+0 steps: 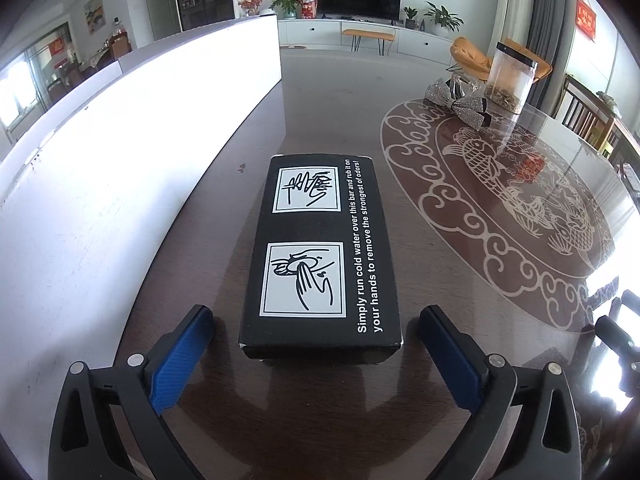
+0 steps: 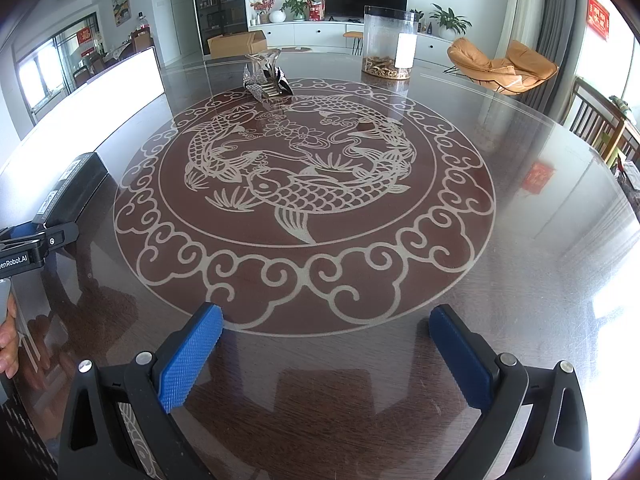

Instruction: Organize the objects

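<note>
Both grippers, left [image 1: 316, 354] and right [image 2: 326, 354], spread, empty; could nudge box [image 1: 320, 256] at twelve o'clock askew.

The table [image 2: 520, 280] is dark brown wood under glass, with a round reddish-brown medallion [image 2: 300, 184] of pale beige fish ringed by curling cloud scrolls. Left of the medallion lies a black box [image 1: 320, 256] with white lettering and two white squares holding black line drawings of hands. Beyond the medallion are a glittering silver bow [image 1: 456, 104] edged in black and a clear jar [image 2: 388, 42] with brownish bits at its bottom. Both grippers' pads [image 2: 192, 356] are blue on black arms.
</note>
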The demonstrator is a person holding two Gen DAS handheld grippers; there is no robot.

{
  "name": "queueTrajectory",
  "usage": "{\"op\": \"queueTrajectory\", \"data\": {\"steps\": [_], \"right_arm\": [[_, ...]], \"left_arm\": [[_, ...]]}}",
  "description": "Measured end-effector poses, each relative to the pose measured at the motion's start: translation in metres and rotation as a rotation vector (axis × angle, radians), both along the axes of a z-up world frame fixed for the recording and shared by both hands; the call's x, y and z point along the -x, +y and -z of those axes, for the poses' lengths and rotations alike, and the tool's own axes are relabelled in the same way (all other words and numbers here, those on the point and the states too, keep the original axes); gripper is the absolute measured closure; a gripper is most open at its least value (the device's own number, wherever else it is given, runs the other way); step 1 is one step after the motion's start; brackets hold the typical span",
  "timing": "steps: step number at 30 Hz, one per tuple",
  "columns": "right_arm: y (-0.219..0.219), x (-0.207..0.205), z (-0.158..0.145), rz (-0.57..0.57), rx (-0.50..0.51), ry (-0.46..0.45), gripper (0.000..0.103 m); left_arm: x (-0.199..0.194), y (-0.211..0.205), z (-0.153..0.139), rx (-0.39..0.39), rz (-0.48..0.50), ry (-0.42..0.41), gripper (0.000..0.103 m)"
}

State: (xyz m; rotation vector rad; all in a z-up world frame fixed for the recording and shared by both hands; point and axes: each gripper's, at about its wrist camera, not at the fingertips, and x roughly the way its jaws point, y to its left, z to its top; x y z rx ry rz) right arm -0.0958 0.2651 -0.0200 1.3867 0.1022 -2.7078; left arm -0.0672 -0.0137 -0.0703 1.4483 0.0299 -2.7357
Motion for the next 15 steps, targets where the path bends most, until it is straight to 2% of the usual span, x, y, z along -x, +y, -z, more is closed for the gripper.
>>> {"op": "queueTrajectory", "data": {"steps": [15], "right_arm": [[-0.0005,0.0014,0.0006,-0.002,0.000,-0.011,0.000]], "left_arm": [[0.0002,0.0003,0.0003,0.000,-0.002,0.000,0.000]]}}
